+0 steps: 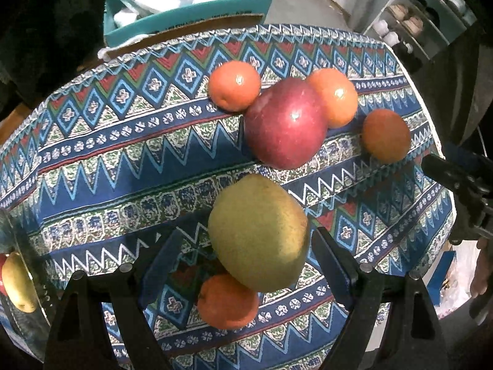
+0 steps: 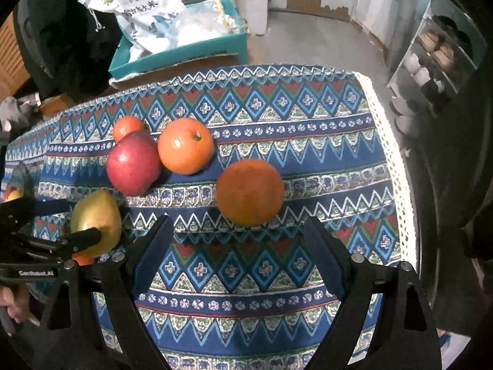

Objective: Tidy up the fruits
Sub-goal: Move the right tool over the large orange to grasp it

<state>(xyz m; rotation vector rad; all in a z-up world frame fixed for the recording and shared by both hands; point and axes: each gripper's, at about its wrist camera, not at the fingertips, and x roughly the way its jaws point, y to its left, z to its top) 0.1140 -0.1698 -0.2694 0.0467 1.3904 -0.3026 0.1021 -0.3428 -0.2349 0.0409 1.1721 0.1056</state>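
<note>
Several fruits lie on a patterned tablecloth (image 1: 107,160). A yellow-green pear (image 1: 258,234) sits between the fingers of my left gripper (image 1: 248,240), which is open, its pads apart from the pear. An orange (image 1: 228,302) lies just in front of the pear, nearer the camera. Beyond are a red apple (image 1: 285,123) and three oranges (image 1: 234,86) (image 1: 334,97) (image 1: 386,135). My right gripper (image 2: 237,225) is open and holds nothing, its tips just short of an orange (image 2: 249,191). To its left I see the apple (image 2: 134,168), two oranges (image 2: 185,145) (image 2: 128,128), the pear (image 2: 97,222) and the left gripper (image 2: 61,240).
A teal box (image 1: 185,21) with plastic bags stands behind the table. The cloth's white lace edge (image 2: 397,169) marks the table's right side, with a shelf unit (image 2: 431,61) beyond. A shiny object (image 1: 18,277) at the left edge shows yellow and red fruit.
</note>
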